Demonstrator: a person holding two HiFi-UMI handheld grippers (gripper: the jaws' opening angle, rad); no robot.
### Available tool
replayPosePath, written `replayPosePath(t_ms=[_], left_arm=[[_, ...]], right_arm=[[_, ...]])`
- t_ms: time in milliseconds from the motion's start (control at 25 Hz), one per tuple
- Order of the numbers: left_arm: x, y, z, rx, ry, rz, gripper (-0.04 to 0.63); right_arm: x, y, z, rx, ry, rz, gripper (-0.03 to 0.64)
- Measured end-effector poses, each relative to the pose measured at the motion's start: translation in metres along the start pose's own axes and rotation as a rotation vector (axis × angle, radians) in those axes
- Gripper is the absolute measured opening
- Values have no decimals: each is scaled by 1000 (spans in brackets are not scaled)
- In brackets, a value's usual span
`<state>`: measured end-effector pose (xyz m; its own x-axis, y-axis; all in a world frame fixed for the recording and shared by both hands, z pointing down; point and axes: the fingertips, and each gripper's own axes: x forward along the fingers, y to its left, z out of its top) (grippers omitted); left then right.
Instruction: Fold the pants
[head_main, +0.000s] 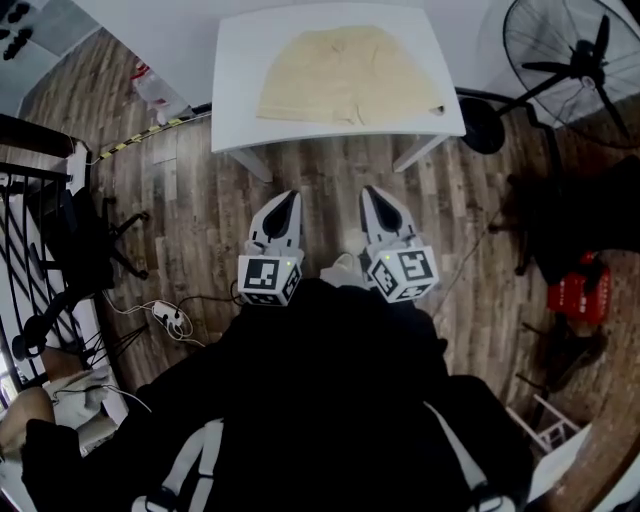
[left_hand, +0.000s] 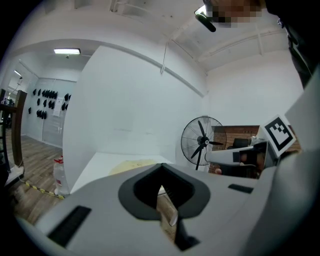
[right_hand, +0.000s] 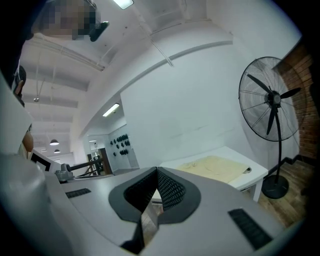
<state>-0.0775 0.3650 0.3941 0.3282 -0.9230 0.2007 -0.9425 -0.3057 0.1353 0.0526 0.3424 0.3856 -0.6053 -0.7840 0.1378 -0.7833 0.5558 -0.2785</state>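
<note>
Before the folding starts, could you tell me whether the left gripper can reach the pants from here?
Probably not yet: the left gripper hangs over the floor short of the table, jaws shut. Nothing blocks the way to the pants.

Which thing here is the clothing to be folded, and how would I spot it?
Find the white table beside the big black fan. Spread flat on its top lie the pants, a short-legged pair. Their pale cream colour stands out from the bare white top around them.
</note>
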Motion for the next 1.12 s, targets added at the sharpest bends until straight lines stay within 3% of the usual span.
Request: replayPosePath(t_ms=[320, 520, 920, 1120], left_arm=[[11, -2, -7, 5, 56, 56, 3], [16, 6, -11, 1, 47, 74, 3], [55, 42, -8, -49, 44, 112, 3], [83, 81, -8, -85, 51, 129, 3]], right_arm=[[11, -11, -10, 44, 36, 66, 3], [26, -12, -19, 34, 71, 85, 3], [87, -26, -15, -27, 116, 103, 3], [133, -29, -12, -64, 137, 115, 3]])
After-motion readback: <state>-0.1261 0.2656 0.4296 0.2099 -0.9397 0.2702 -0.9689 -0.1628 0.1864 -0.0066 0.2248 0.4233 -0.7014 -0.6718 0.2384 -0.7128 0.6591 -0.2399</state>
